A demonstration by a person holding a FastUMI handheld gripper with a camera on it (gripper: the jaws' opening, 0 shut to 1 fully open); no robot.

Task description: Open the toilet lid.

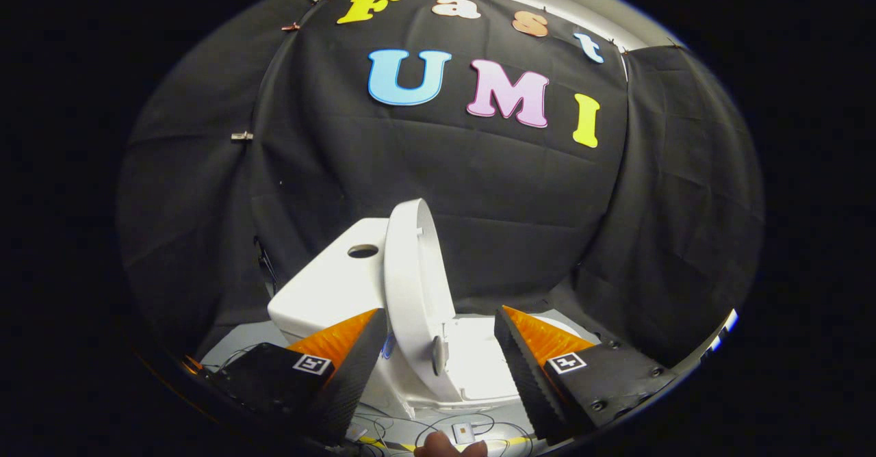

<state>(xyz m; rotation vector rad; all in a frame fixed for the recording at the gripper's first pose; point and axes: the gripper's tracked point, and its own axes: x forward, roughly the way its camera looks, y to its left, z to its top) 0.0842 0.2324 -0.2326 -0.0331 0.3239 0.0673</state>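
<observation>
We are holding the tongs [438, 347] spread wide, gripping nothing. The toilet lid [410, 293] is standing raised between the fingers (leaning toward the tank [328, 279]), so it looks already opened

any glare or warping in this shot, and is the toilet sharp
Gripper view: fisheye bends the booth's black cloth wall into a dome; the raised white plastic toilet lid is sharp and brightly lit, with the seat nearly blown out; the open orange-and-black gripper is crisp.

Recording booth, not bathroom: black cloth wall [520, 190], loose cables [438, 426] under unplumbed toilet [328, 293].
</observation>
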